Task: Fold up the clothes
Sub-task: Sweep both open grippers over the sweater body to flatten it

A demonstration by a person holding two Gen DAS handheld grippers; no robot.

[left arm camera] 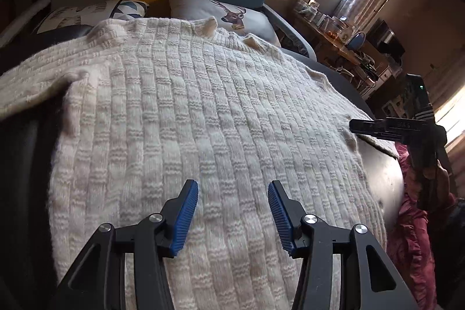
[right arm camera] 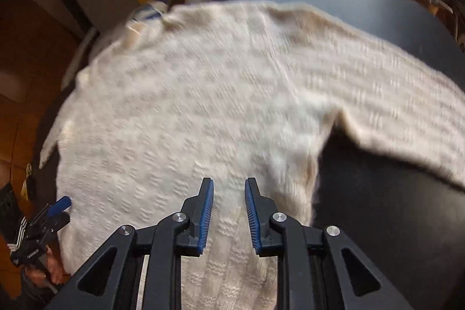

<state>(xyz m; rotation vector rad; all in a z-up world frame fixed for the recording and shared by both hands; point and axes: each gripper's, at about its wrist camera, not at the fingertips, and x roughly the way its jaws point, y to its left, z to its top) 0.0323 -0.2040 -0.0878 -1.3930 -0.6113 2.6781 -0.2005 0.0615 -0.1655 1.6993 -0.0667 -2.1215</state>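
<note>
Left gripper (left arm camera: 232,215) jaws hang half open over the sweater (left arm camera: 203,106), nothing between them. Right gripper (right arm camera: 229,215) jaws sit narrower, also empty, just above the knit. The cream sweater lies spread flat on a dark grey sofa (right arm camera: 377,208), one sleeve (right arm camera: 407,118) stretched out sideways. Looks like thick, floppy knit – soft, stretchy, probably best pinched at the hem or cuff. The right view is blurry, and the hem is cut off behind the jaws.
</note>
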